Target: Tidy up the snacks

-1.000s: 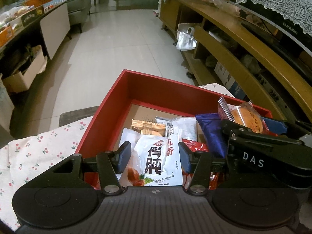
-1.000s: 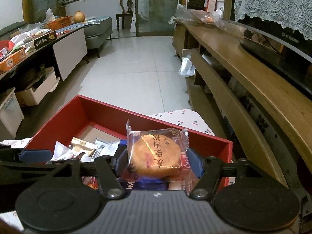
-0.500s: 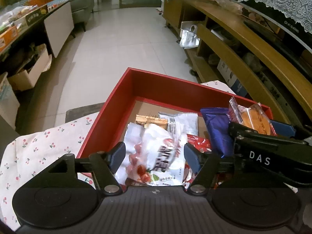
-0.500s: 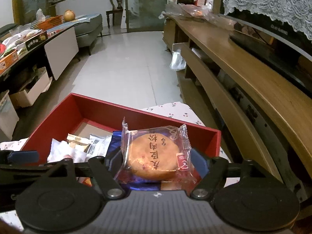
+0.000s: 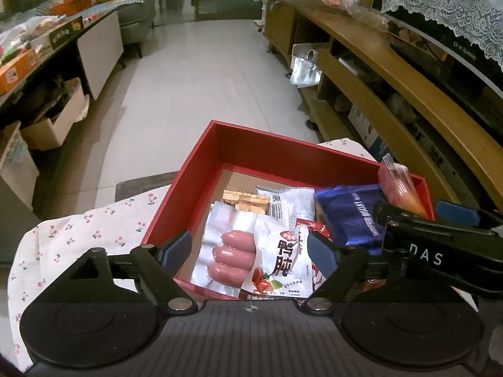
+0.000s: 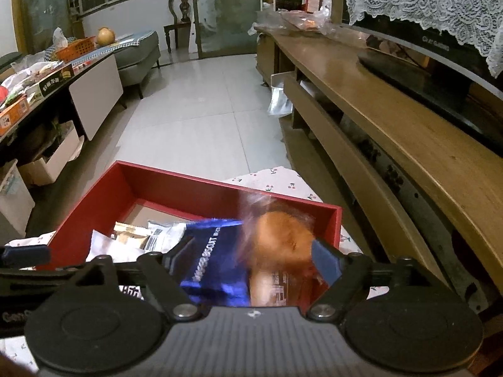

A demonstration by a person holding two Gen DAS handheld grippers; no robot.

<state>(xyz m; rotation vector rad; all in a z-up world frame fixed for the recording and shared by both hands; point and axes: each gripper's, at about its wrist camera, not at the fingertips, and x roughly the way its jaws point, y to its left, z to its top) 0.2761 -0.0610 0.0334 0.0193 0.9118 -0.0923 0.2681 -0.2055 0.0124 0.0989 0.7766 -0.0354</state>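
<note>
Now both claws wide, gripped nothing: left gripper [image 5: 250,246] above sausage pack [image 5: 251,256]; right gripper [image 6: 248,259] above blurred pastry [image 6: 278,243], red box [image 6: 176,185].

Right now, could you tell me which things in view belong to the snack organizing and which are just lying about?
Part of the job: red box, sausage pack, blue biscuit pack, wrapped round pastry.

Lying about: orange basket, silver bag, cardboard box.
</note>
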